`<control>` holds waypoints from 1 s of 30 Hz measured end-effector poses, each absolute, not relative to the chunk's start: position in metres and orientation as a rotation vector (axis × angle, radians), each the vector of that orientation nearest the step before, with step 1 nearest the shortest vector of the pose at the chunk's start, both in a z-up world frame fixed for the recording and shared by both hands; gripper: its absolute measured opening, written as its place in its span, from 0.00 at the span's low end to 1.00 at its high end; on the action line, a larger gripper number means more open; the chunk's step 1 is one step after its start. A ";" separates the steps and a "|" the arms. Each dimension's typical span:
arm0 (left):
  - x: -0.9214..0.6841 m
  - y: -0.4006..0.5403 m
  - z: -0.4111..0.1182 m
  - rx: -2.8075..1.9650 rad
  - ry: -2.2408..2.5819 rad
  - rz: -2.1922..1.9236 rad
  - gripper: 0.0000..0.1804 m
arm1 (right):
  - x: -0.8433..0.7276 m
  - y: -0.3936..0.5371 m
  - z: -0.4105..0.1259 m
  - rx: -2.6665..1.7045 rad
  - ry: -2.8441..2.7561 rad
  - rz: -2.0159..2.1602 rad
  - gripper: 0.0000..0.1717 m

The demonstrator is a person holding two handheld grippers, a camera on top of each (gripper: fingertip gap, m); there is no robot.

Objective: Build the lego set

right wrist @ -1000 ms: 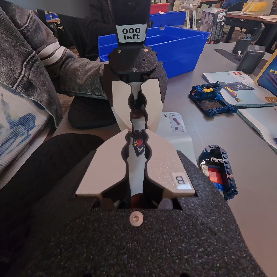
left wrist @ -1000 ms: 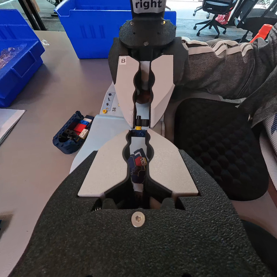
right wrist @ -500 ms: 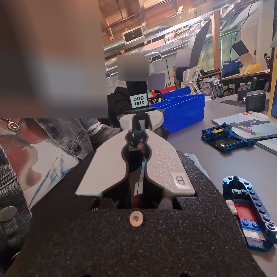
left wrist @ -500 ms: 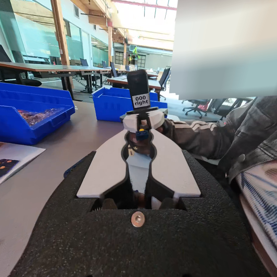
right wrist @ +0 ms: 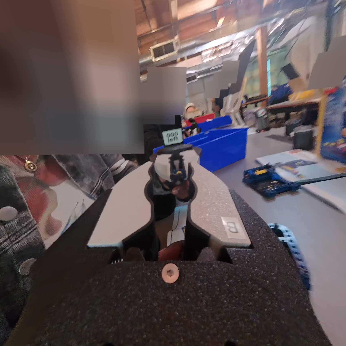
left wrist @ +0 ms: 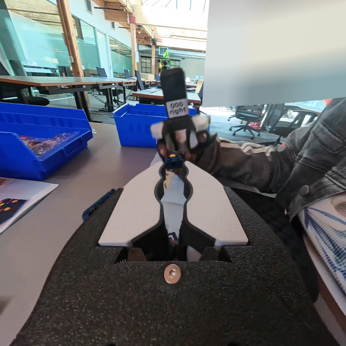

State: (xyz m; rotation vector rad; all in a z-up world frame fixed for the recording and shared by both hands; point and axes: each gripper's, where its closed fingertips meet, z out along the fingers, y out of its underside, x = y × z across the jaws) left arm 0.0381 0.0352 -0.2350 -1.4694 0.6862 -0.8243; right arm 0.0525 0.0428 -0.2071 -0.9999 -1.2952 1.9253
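My left gripper [left wrist: 173, 165] is shut on a small dark blue brick [left wrist: 173, 162] with a yellow stud on top, held at the fingertips above the table. My right gripper [left wrist: 177, 139] faces it a short way behind, blurred, with its fingers spread apart and off the brick. In the right wrist view my right gripper [right wrist: 171, 165] is open with nothing between its pads. The left gripper [right wrist: 177, 168] shows beyond it with the blue and yellow brick [right wrist: 177, 173] in its tips.
Two blue bins [left wrist: 37, 142] [left wrist: 138, 127] stand on the grey table [left wrist: 104, 162], with a booklet [left wrist: 18, 196] at the left. A blue brick build [right wrist: 265, 179] lies on a booklet [right wrist: 292, 164], a blue hull [right wrist: 288, 249] at the right edge. A person's sleeve [left wrist: 252, 164] lies to the right. The tips of both grippers are at nearly the same place. From either gripper's tips it is about 25 cm to the blue brick build [right wrist: 265, 179].
Both grippers tilted up from the table to level. The right gripper's fingers opened and drew back from the brick. The left gripper kept hold of the blue brick.
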 end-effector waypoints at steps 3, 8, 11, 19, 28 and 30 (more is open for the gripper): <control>0.029 0.042 -0.236 -1.473 0.650 -0.765 0.09 | 0.089 0.091 -0.175 -0.997 -1.080 1.754 0.22; 0.023 0.048 -0.244 -1.529 0.617 -0.763 0.09 | 0.148 0.172 -0.180 -1.213 -0.860 1.160 0.11; 0.023 0.049 -0.247 -1.541 0.622 -0.759 0.09 | 0.159 0.190 -0.204 -1.343 -0.920 0.936 0.10; 0.026 0.051 -0.261 -1.601 0.687 -0.679 0.09 | 0.136 0.183 -0.216 -1.356 -0.968 0.963 0.10; 0.027 0.050 -0.263 -1.604 0.716 -0.656 0.09 | 0.153 0.204 -0.208 -1.381 -0.751 0.993 0.10; 0.027 0.050 -0.263 -1.599 0.718 -0.650 0.09 | 0.152 0.203 -0.209 -1.387 -0.758 1.005 0.10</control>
